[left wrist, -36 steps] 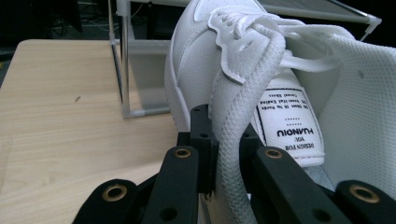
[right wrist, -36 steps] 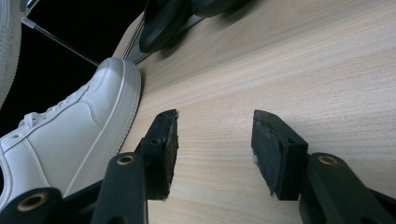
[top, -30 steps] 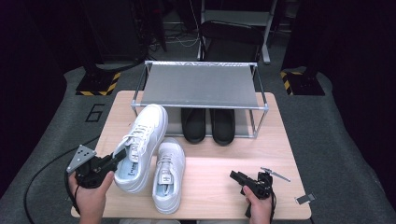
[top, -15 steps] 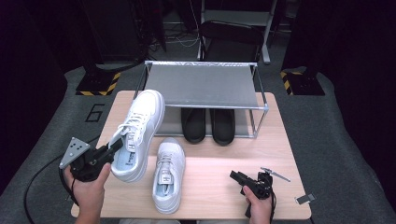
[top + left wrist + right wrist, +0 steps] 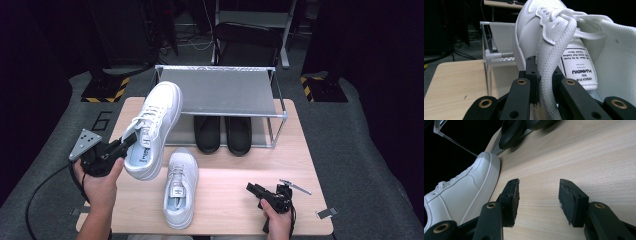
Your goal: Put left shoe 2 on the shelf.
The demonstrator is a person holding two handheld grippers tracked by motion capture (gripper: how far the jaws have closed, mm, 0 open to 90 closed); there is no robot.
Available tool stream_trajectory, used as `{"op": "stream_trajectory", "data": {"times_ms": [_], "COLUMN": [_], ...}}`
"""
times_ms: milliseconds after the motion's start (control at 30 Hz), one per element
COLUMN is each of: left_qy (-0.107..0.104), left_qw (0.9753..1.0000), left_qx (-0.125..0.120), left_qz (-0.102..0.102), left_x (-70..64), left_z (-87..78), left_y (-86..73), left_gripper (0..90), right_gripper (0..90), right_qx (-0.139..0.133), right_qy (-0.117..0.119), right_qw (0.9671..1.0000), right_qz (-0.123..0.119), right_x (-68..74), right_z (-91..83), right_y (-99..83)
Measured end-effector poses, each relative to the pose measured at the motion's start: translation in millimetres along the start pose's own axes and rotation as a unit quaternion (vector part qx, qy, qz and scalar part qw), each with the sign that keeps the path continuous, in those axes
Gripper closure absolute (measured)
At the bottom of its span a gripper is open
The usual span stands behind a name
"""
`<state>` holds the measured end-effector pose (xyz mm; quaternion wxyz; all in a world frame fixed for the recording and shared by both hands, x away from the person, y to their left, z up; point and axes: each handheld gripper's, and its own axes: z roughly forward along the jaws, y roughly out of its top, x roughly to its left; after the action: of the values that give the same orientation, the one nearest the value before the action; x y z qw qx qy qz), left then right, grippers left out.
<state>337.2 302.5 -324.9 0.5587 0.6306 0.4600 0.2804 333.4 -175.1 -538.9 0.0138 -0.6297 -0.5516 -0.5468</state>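
Note:
My left gripper is shut on the heel collar of a white sneaker, which hangs above the table's left side with its toe toward the rack. In the left gripper view the jaws pinch the sneaker's padded collar, and its tongue label faces me. A second white sneaker lies flat on the wooden table, toe pointing away from me. My right gripper rests low at the front right, open and holding nothing. In the right gripper view the flat sneaker lies to the left of the open gripper.
A metal shoe rack stands at the back of the table, its mesh top shelf bare. A pair of black slippers sits under it. A small metal pin lies near the right gripper. Dark floor surrounds the table.
My left gripper has lifted the held sneaker up off the table and carried it forward toward the rack. The right gripper and the flat sneaker have stayed put.

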Motion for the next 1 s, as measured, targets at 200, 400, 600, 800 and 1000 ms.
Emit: {"op": "stream_trajectory", "data": {"times_ms": [200, 400, 600, 800, 1000], "left_qy": [-0.007, -0.007, -0.016, -0.027, -0.034], "left_qw": [0.9999, 0.9999, 0.9996, 0.9994, 0.9992], "left_qx": [-0.004, 0.001, 0.000, 0.000, 0.004], "left_qz": [-0.007, 0.011, 0.022, 0.021, 0.021], "left_x": [-4.9, -12.8, -24.3, -31.4, -36.9], "left_z": [17.7, 37.7, 53.7, 66.4, 78.2], "left_y": [12.8, 26.3, 36.7, 41.5, 41.4], "left_gripper": [83.0, 83.0, 83.0, 83.0, 83.0], "right_gripper": [51.0, 50.9, 51.0, 51.0, 51.0], "right_qx": [-0.002, -0.007, -0.005, -0.010, -0.008], "right_qy": [0.001, 0.003, 0.002, 0.002, -0.002], "right_qw": [1.0000, 0.9999, 1.0000, 0.9999, 0.9999], "right_qz": [-0.007, -0.009, 0.001, -0.002, -0.006], "right_x": [-2.0, -2.5, -3.2, -4.4, -4.9], "right_z": [-1.1, -1.3, -3.2, -3.0, -5.5], "right_y": [0.8, 1.6, 1.7, 2.1, 1.9]}}
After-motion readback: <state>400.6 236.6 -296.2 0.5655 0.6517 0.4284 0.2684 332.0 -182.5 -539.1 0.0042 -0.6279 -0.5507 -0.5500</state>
